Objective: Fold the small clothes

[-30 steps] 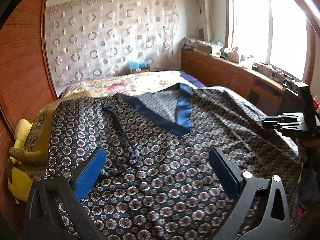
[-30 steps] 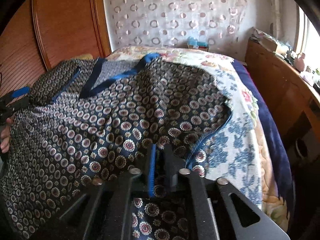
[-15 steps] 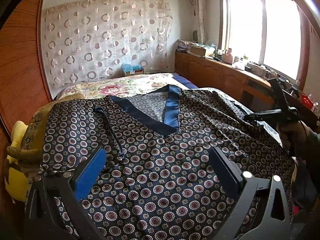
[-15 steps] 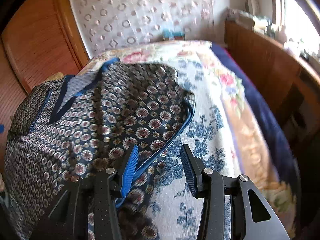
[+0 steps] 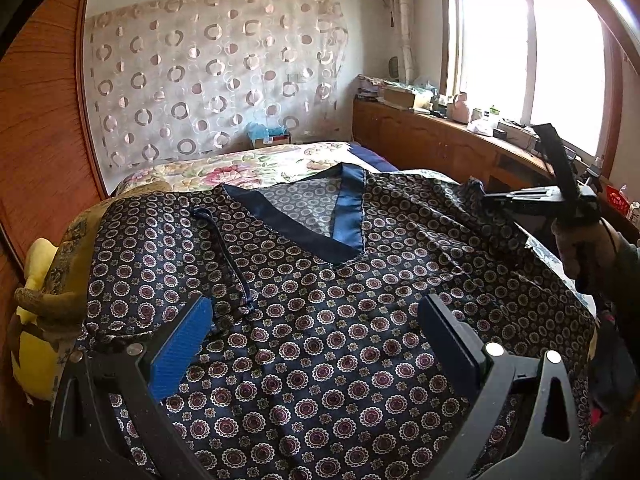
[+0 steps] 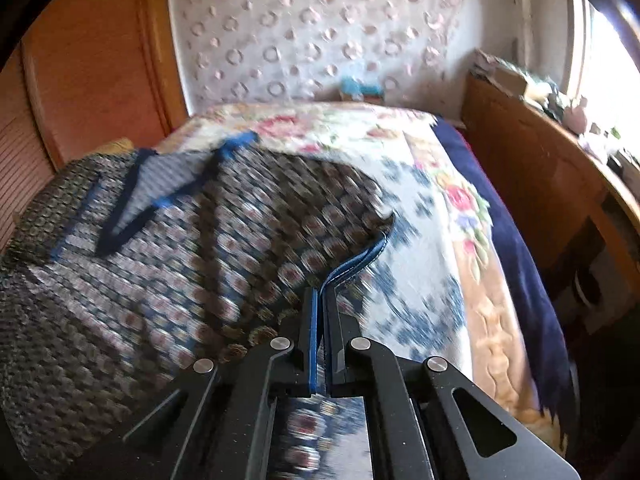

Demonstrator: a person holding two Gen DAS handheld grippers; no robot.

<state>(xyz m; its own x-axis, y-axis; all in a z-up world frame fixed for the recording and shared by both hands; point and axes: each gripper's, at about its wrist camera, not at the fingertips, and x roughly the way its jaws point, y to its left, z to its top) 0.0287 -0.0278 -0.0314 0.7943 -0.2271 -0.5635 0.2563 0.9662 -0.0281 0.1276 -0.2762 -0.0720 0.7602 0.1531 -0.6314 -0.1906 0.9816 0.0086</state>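
Bedroom with a wood-panelled wall (image 5: pixel 36 120) and a ring-patterned curtain (image 5: pixel 208 80) behind a bed (image 6: pixel 420 208) covered by a floral bedspread (image 6: pixel 424 216); a wooden sideboard (image 5: pixel 432 144) runs below the window (image 5: pixel 528 52). Spread flat over the bed lies the garment (image 5: pixel 320 300), a dark navy top printed with round medallions, its V-neck trimmed in a plain blue band (image 5: pixel 350 210), neckline toward the curtain. A thin blue drawstring (image 5: pixel 228 256) lies on the cloth beside the neckline, on the wood-panelled wall's side. A yellow cushion (image 5: pixel 34 320) sits just beyond the garment's edge on that same side.

Left gripper (image 5: pixel 320 344): jaws spread wide, holding nothing, poised above the garment's lower front. Right gripper (image 6: pixel 320 300): jaws closed to a narrow slit on the garment's blue-piped hem (image 6: pixel 356 260) at the window-side edge; this view is motion-blurred. In the left view the right gripper (image 5: pixel 486 198) appears raised at that edge with cloth bunched at its tip.

Compared with half a second ago, the right gripper's jaws, then parted over the hem, are now clamped on it; the left gripper is unchanged.
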